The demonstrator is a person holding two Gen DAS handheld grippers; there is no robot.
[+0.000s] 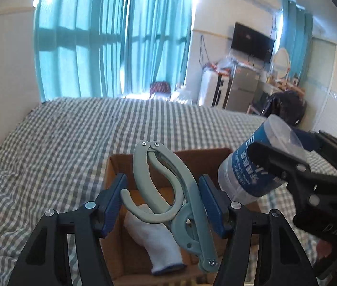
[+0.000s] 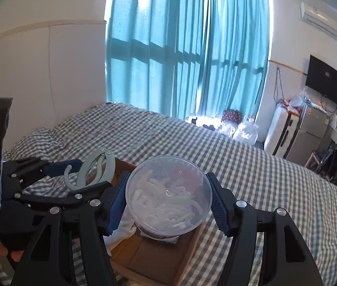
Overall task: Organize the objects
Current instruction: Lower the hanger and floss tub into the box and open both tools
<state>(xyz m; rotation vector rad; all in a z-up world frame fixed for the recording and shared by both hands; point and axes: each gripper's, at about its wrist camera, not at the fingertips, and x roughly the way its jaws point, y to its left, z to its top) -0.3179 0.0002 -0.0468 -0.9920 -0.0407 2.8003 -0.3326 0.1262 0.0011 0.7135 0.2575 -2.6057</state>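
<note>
Left gripper (image 1: 162,202) is clamping a folding hanger (image 1: 166,188); right gripper (image 2: 168,197) is clamping a jar (image 2: 168,190). Both are hovering over the box (image 2: 158,259) on the bed (image 1: 61,143). Dropping step in hand; next, lowering and releasing inside, I judge.

My bed (image 1: 73,131), covered in grey-and-white check, carries an open cardboard box (image 1: 118,166) near its close edge. Inside the box I see a white glove (image 1: 154,240) lying on the bottom. The rest of the cover stretches bare toward the curtains.
</note>
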